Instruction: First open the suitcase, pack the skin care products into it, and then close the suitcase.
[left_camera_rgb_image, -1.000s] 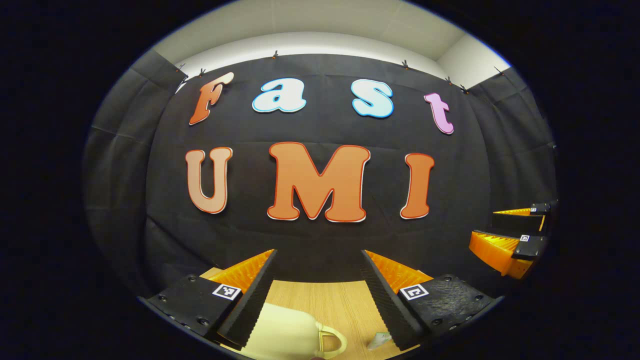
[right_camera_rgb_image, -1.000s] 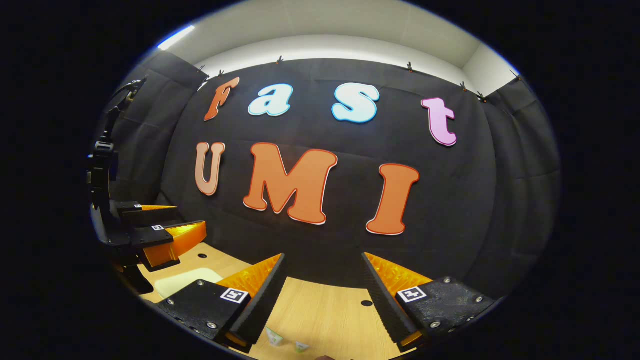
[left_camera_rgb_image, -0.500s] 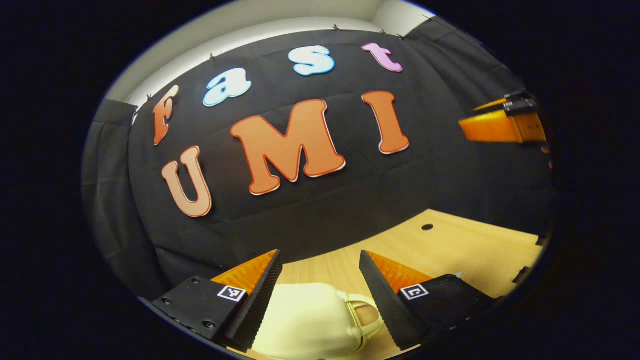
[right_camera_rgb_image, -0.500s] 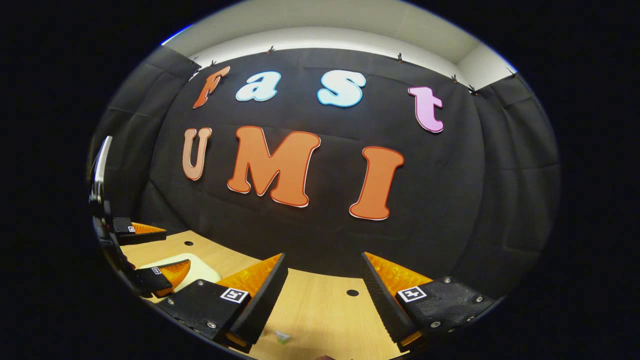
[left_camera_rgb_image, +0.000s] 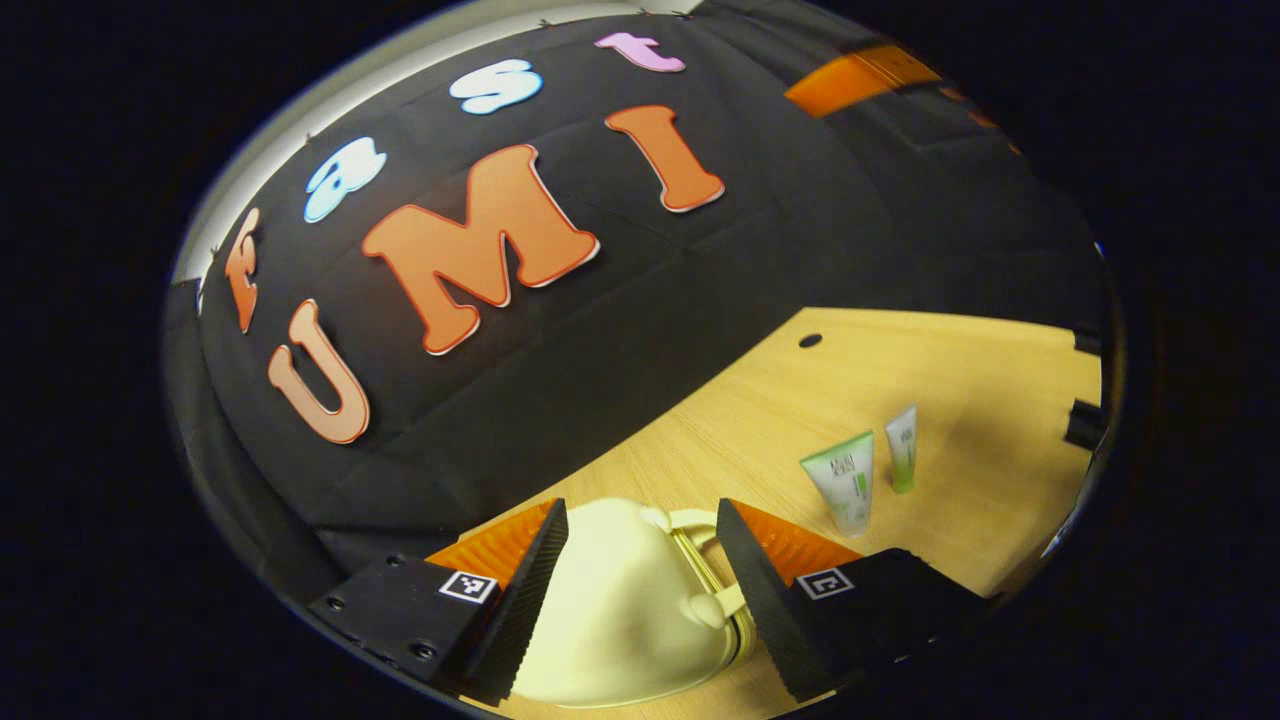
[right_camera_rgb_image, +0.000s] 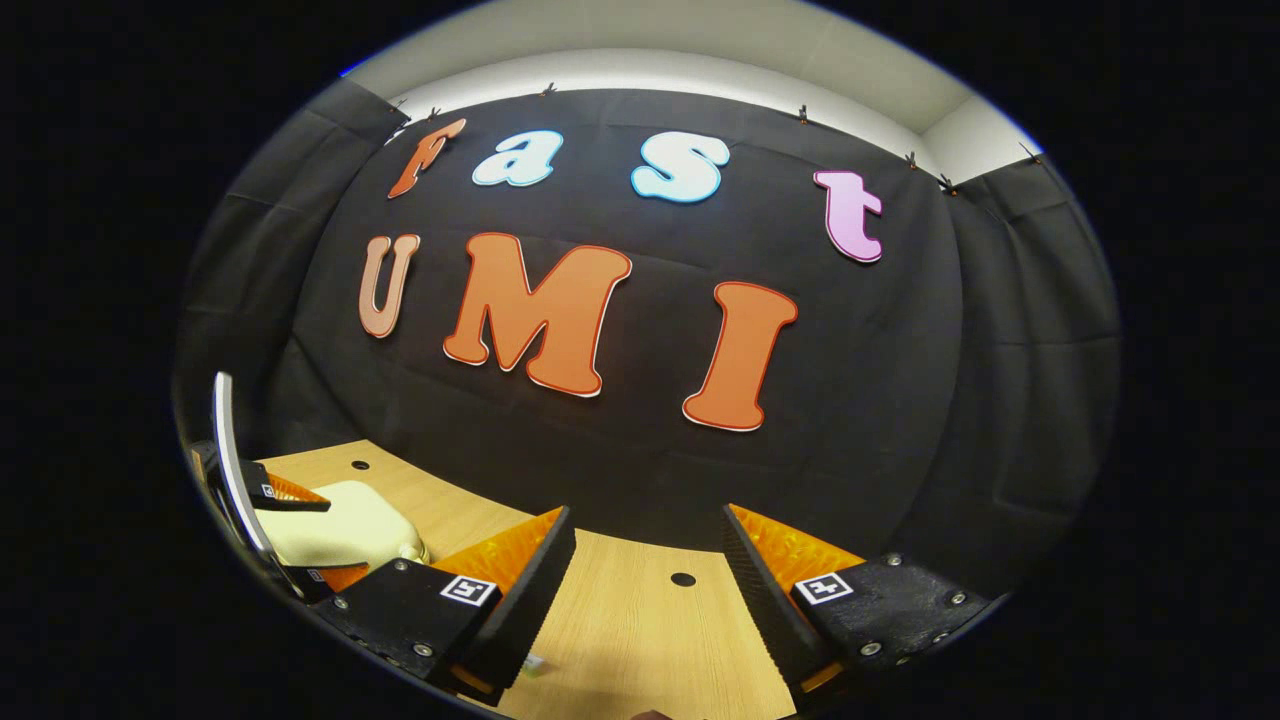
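Suitcase (left_camera_rgb_image: 625, 600), cream and shut, lay between the spread fingers of my left gripper (left_camera_rgb_image: 640, 590) in the left gripper view, handle toward the right finger; two skin care tubes (left_camera_rgb_image: 845, 480) stood just beyond on the table (left_camera_rgb_image: 960, 370). I judged a squarer approach to the seam best. In the right gripper view, my right gripper (right_camera_rgb_image: 645, 590) hung released over bare table, suitcase far to its left.

The left gripper (left_camera_rgb_image: 640, 590) has rolled and dropped toward the cream suitcase (left_camera_rgb_image: 620, 610), which now sits between its spread fingers; 2 tubes (left_camera_rgb_image: 845, 480) have come into sight to its right.
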